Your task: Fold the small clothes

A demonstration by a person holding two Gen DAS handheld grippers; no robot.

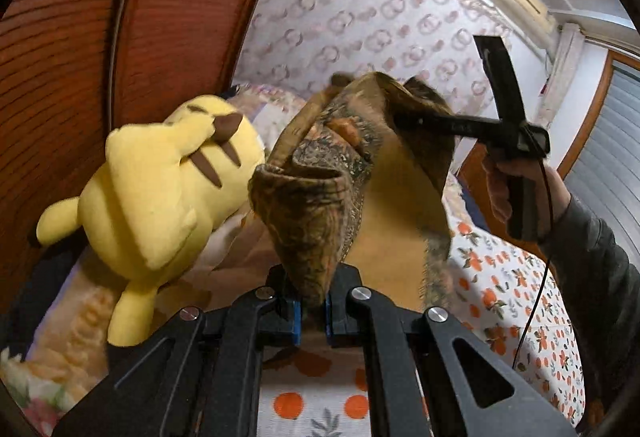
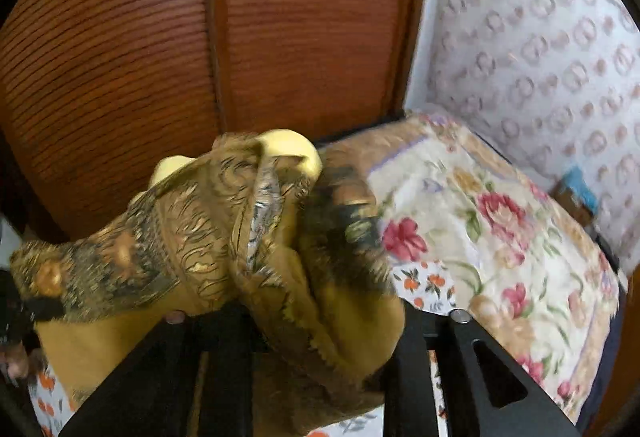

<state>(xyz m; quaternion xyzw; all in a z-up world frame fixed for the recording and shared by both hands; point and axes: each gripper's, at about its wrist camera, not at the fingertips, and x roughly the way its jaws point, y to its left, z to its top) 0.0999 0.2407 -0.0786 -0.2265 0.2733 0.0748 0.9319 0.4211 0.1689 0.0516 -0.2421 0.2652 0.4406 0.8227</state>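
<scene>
- The left gripper point(image 1: 312, 311), at 6 o'clock in the left wrist view, is clenched on a corner of the small brown patterned garment with a mustard-yellow lining point(image 1: 320, 193); the cloth is pinched between its blue pads point(image 1: 295, 317).
- The garment hangs in the air above the bed with the orange-fruit print sheet point(image 1: 516, 301), stretched from the left gripper up toward 1 o'clock.
- There the right gripper point(image 1: 404, 119), held by a person's hand point(image 1: 516, 193) in a grey sleeve point(image 1: 596, 277), reaches into the cloth's upper edge.
- In the right wrist view the garment point(image 2: 224, 237) is bunched over the right gripper's fingers and hides them; whether it grips the cloth I cannot tell.
- A yellow plush toy with brown stripes point(image 1: 160, 197) lies at 9 o'clock of the garment, on the bed.
- A cream floral blanket point(image 2: 500, 237) lies at 3 o'clock in the right wrist view.
- A reddish-brown slatted wooden wardrobe door point(image 2: 160, 37) fills 12 o'clock.
</scene>
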